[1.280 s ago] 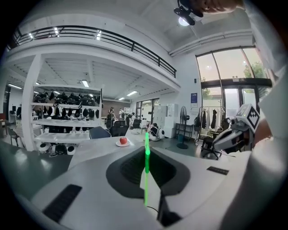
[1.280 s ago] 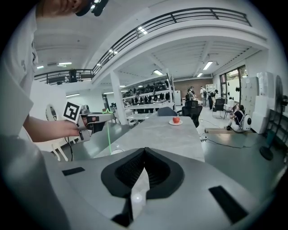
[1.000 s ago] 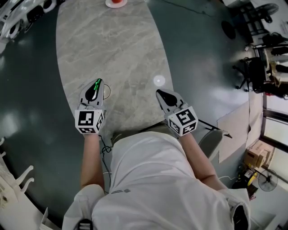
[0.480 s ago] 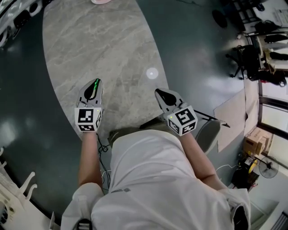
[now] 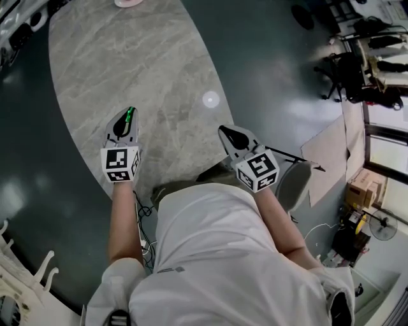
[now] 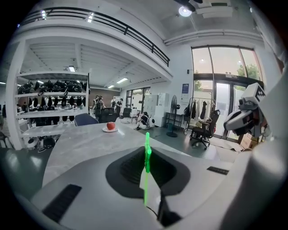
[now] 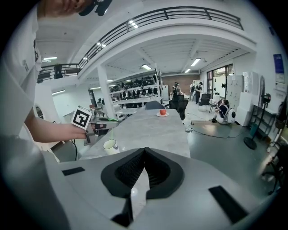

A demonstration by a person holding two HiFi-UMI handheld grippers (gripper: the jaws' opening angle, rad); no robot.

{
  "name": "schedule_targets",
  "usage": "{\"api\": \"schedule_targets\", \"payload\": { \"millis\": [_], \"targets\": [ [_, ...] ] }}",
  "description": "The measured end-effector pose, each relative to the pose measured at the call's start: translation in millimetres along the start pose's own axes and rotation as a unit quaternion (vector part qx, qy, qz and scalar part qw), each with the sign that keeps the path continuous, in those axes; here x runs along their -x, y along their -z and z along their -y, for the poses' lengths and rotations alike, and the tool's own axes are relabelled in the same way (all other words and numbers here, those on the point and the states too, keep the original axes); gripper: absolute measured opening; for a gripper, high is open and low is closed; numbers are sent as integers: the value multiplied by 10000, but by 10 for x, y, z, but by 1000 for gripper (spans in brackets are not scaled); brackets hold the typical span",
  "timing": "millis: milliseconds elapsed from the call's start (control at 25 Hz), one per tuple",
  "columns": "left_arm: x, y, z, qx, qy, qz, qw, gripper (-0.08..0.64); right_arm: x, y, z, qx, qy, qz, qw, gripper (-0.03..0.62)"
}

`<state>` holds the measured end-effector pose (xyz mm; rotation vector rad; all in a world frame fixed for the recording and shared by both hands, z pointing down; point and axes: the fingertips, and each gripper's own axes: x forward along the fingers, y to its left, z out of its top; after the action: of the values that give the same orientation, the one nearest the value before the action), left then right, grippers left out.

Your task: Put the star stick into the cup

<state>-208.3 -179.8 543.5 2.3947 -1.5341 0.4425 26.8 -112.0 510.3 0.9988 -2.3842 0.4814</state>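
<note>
My left gripper (image 5: 127,117) is shut on the green star stick (image 5: 129,114) over the near part of the grey marble table (image 5: 146,70). In the left gripper view the star stick (image 6: 147,155) stands upright between the closed jaws. The right gripper view shows a white cup (image 7: 109,144) on the table. There the left gripper (image 7: 106,126) hovers just above the cup, and the stick (image 7: 111,134) hangs down towards its mouth. The head view hides the cup under the left gripper. My right gripper (image 5: 224,131) is shut with nothing in it, at the table's right edge.
A red apple (image 6: 110,126) on a small plate (image 5: 128,2) sits at the table's far end. The dark floor (image 5: 274,83) surrounds the table. Office chairs (image 5: 347,70) and boxes (image 5: 363,191) stand to the right, and shelving (image 6: 49,112) stands behind.
The left gripper has shifted slightly left with the stick. The cup's rim showed beside it a second ago and is now covered in the head view. The right gripper has barely moved.
</note>
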Motion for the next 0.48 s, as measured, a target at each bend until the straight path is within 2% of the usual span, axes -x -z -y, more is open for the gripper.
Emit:
{"api": "schedule_targets", "payload": {
  "millis": [480],
  "targets": [
    [-150,21,-189,86,-208,-74,9997,15,76,54,78,-100,174,-27,9998,11]
  ]
}}
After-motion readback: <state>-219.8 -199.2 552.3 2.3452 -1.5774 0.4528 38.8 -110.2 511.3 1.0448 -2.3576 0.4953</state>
